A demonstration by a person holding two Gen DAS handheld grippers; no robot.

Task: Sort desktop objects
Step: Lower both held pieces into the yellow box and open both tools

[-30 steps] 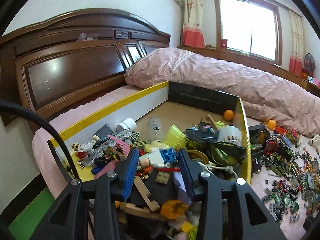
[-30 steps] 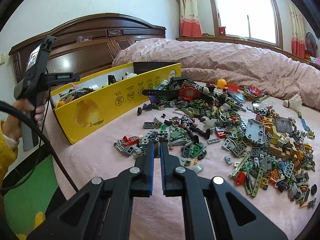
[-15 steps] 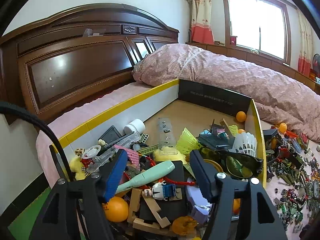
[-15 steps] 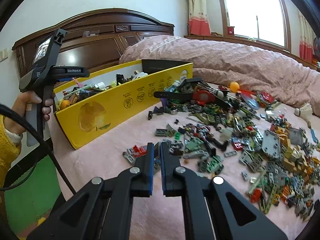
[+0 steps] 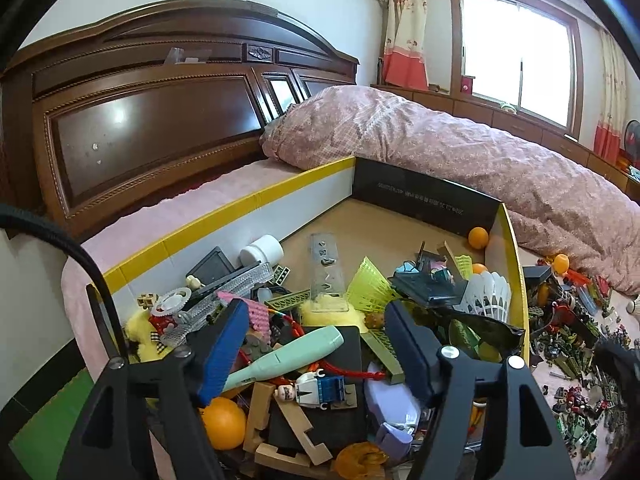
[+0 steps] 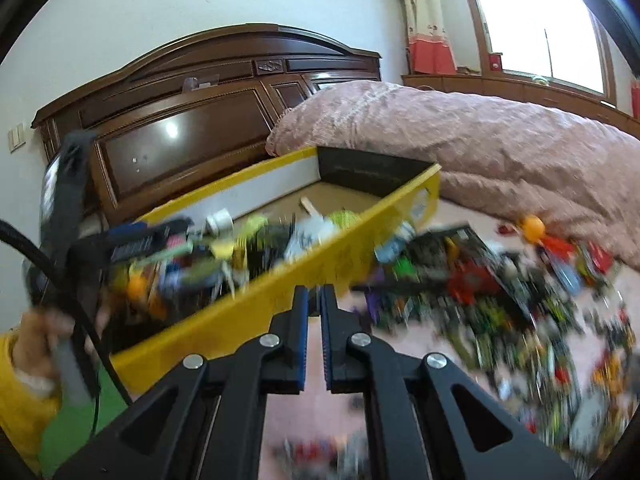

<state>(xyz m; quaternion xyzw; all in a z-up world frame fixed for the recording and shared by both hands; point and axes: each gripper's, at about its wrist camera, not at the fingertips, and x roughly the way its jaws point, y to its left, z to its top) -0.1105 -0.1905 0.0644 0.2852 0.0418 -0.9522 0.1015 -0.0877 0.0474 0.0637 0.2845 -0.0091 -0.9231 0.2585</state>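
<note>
Since earlier, toy figure [image 5: 316, 387] dropped into box [image 5: 516, 280]; left gripper [image 5: 316, 356] opening, empty. Right gripper [image 6: 315, 312] closed, seemingly empty. Risk: overfull pile spilling.

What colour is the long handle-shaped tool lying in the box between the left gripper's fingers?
Pale mint green. The tool shows best in the left wrist view, lying on a black item.

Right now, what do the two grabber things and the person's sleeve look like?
Both grabbers are black plastic frames with silver screws at the joints. The left gripper and the right gripper each have two fingers lined with ridged blue pads. A black braided cable curls past the left one. Seen from the right wrist camera, the left one has a grey handle, and the person wears a yellow sleeve.
</note>
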